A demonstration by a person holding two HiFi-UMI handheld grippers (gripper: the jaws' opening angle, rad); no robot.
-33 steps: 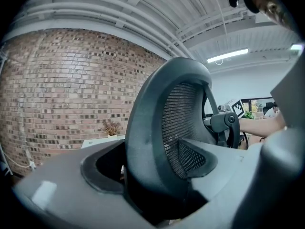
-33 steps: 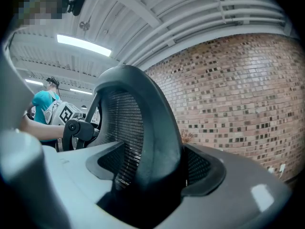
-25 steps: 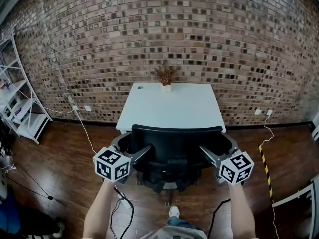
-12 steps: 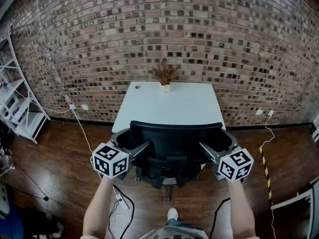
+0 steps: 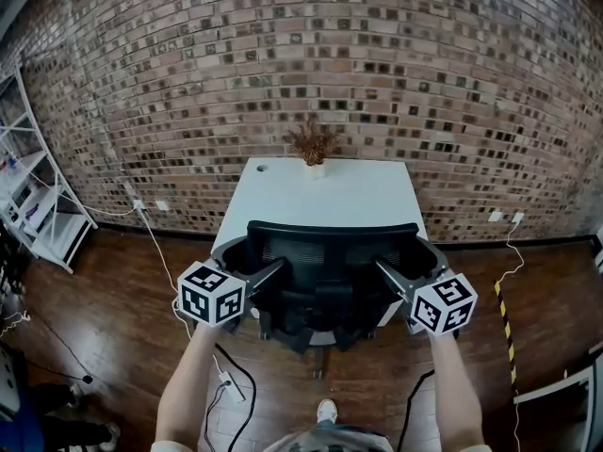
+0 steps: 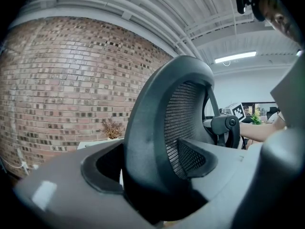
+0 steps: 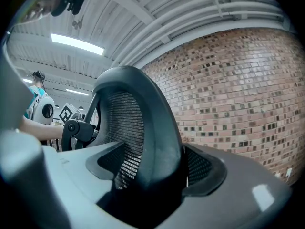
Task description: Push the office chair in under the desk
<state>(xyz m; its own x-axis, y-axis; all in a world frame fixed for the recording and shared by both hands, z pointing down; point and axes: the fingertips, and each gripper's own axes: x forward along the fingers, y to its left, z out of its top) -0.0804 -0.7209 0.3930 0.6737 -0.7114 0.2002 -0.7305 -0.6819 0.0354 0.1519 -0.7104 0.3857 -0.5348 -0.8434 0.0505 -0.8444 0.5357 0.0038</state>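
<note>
The black mesh office chair [image 5: 330,276] stands with its back to me at the front edge of the white desk [image 5: 320,191]; its seat is hidden beneath the back. My left gripper [image 5: 251,262] clamps the left edge of the chair back [image 6: 159,123], whose frame fills the gap between the jaws. My right gripper [image 5: 411,260] grips the right edge of the same back [image 7: 147,123] in the same way. In the left gripper view the left gripper [image 6: 152,173] shows the rim pinched, and the right gripper [image 7: 152,175] shows likewise.
A small dried plant in a white pot [image 5: 314,147] sits at the desk's far edge against the brick wall [image 5: 311,55]. A white shelf unit [image 5: 38,205] stands at left. Cables and a power strip [image 5: 226,377] lie on the wooden floor.
Both grippers and the chair have moved forward toward the desk; the top of the chair back now covers more of the desk's front edge.
</note>
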